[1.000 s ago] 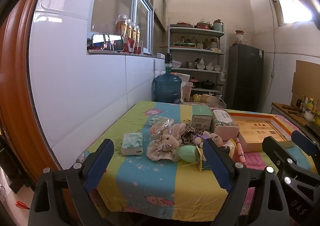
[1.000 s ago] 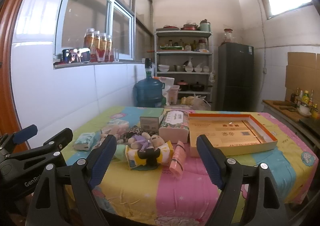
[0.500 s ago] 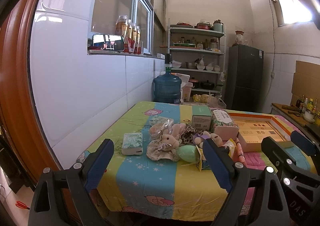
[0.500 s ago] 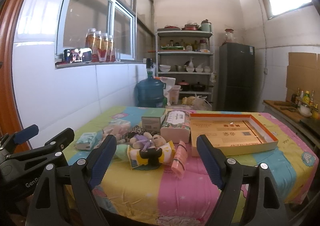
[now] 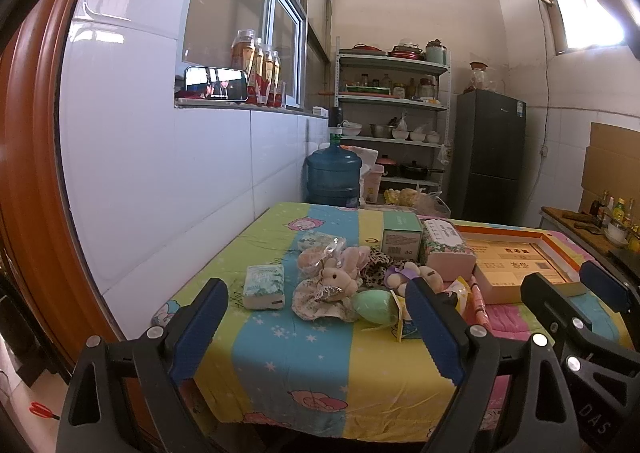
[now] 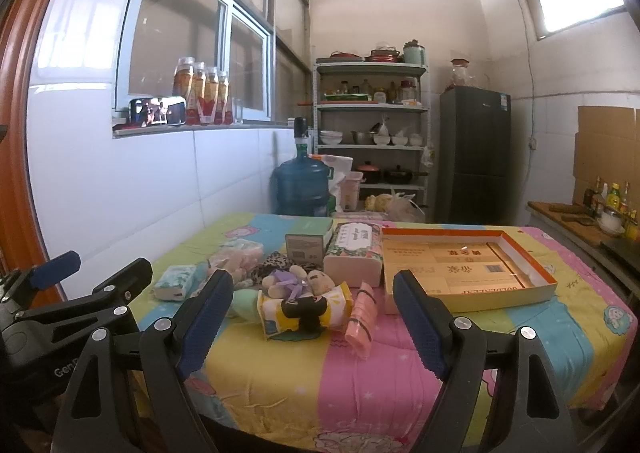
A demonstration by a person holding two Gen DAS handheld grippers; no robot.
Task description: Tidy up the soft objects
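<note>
A pile of soft things lies mid-table: a pink plush rabbit [image 5: 338,277], a green soft ball [image 5: 376,307], a purple-dressed plush bear [image 6: 296,281], a yellow tissue pack [image 6: 304,311], a pink pouch [image 6: 362,319] and a green tissue pack [image 5: 264,287]. An open orange-rimmed box [image 6: 468,267] lies to the right. My left gripper [image 5: 316,329] is open and empty, short of the table's near edge. My right gripper [image 6: 312,317] is open and empty, also short of the table.
The table carries a colourful striped cloth [image 6: 304,377]. A floral tissue box [image 6: 354,253] and a green carton [image 5: 402,235] stand behind the pile. A blue water jug [image 5: 334,177], a shelf rack [image 6: 372,133] and a dark fridge [image 6: 474,157] stand beyond. White tiled wall at left.
The right gripper has edged slightly forward and right. The left gripper has hardly moved. Both stay open.
</note>
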